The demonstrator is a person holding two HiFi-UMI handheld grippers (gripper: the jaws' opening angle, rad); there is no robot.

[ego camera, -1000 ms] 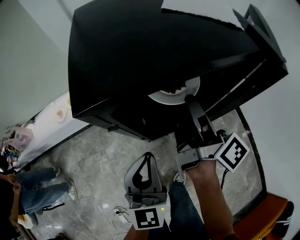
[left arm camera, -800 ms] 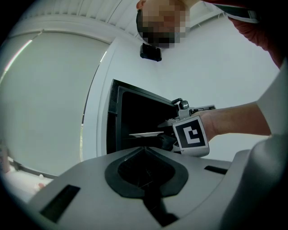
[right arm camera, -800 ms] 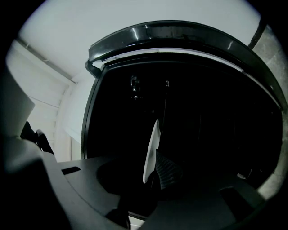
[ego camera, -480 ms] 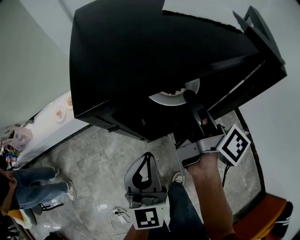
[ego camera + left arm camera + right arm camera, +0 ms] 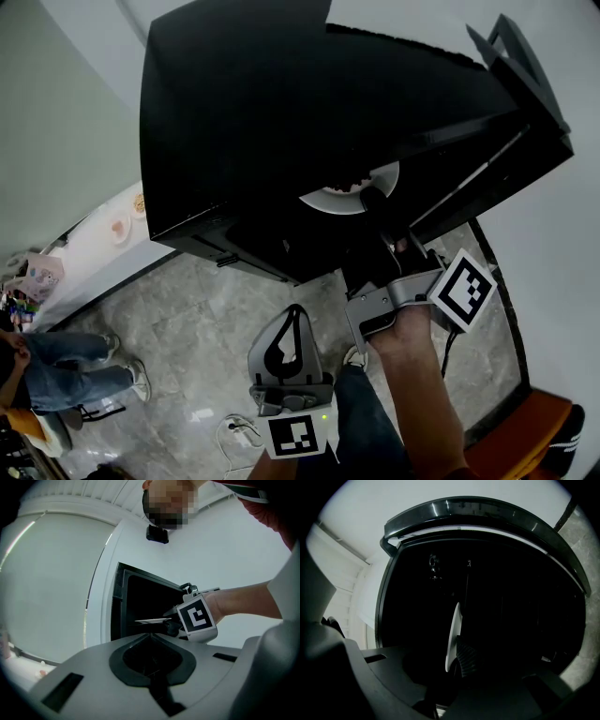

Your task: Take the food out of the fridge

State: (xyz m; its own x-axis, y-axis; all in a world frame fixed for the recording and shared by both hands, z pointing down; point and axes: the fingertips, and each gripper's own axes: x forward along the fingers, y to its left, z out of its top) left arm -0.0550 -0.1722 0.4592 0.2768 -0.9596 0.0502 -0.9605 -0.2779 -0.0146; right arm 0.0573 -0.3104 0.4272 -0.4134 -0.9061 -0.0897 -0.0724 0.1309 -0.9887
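Note:
The black fridge (image 5: 234,112) stands open, its door (image 5: 530,84) swung out to the right. Inside lies a white plate (image 5: 342,197) with dark reddish food (image 5: 345,185) on it. My right gripper (image 5: 372,197) reaches into the fridge and is shut on the plate's near rim. In the right gripper view the plate (image 5: 452,634) shows edge-on, with a ribbed pad (image 5: 467,659) against it. My left gripper (image 5: 296,311) hangs low in front of the fridge, shut and empty. From the left gripper view the plate (image 5: 151,619) and the right gripper's marker cube (image 5: 197,617) show at the fridge opening.
A white counter (image 5: 103,234) with small items runs along the left wall. A seated person's legs (image 5: 66,370) are at lower left. A power strip (image 5: 239,431) lies on the grey stone floor, and a wooden seat (image 5: 525,431) sits at lower right.
My right gripper has pushed a little deeper into the fridge, its marker cube rising toward the opening. The plate and my left gripper have hardly moved.

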